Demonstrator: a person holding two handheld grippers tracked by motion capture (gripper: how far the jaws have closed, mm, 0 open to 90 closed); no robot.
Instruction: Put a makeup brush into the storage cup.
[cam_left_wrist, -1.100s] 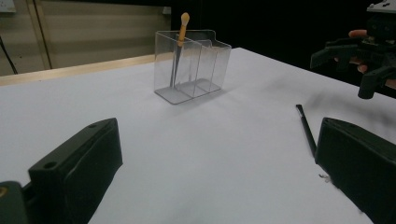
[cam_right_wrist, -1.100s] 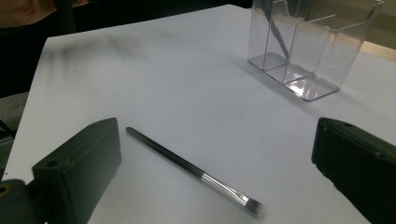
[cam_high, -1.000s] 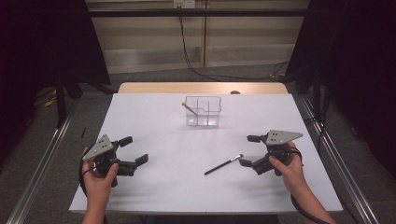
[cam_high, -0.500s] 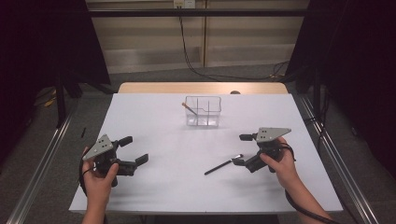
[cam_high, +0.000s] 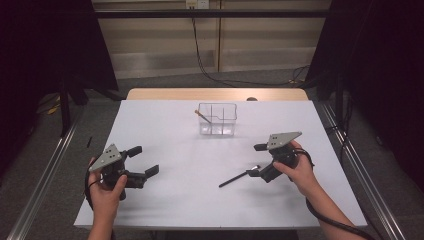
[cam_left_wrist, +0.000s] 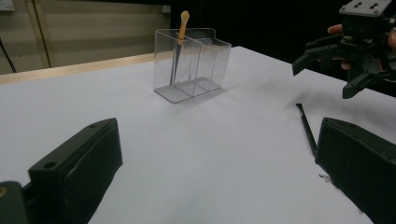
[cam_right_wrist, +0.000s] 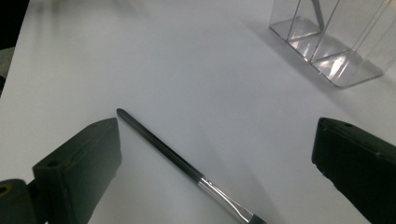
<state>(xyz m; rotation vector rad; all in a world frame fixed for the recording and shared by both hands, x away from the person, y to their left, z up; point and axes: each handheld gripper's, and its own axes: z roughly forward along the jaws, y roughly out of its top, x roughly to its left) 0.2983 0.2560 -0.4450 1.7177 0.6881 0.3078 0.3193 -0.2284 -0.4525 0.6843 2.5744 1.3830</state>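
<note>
Brush (cam_high: 239, 176) first: it lies flat on the white table (cam_high: 190, 210), toward the near right part, well clear of every edge, with its bristle end just under your right gripper (cam_high: 257, 160) and its dark handle running away toward the table's near-left corner. In the right gripper view the brush (cam_right_wrist: 187, 167) sits between the two black jaws, which stand wide apart and grasp nothing; the silver collar and flat bristles are nearest the camera.

Judge it as light, thin and stiff along the handle, soft only at the bristles. A slim round handle on a smooth sheet will likely roll or skid if one jaw touches before the other, so bring both jaws down evenly on either side. Take hold on the dark handle just behind the silver collar, not on the bristles, which would splay, and not at the far tip, where it would swing. Because it lies so low, the jaw tips need to come almost to the table.

Your left gripper (cam_high: 145, 161) rests near the near-left corner, jaws spread and empty. The clear holder (cam_high: 217, 120) stands upright toward the far edge, near its middle, well apart from the brush, with a yellow-tipped brush (cam_left_wrist: 180, 35) leaning in its left-hand compartment as seen in the high view; the other compartments look free.
</note>
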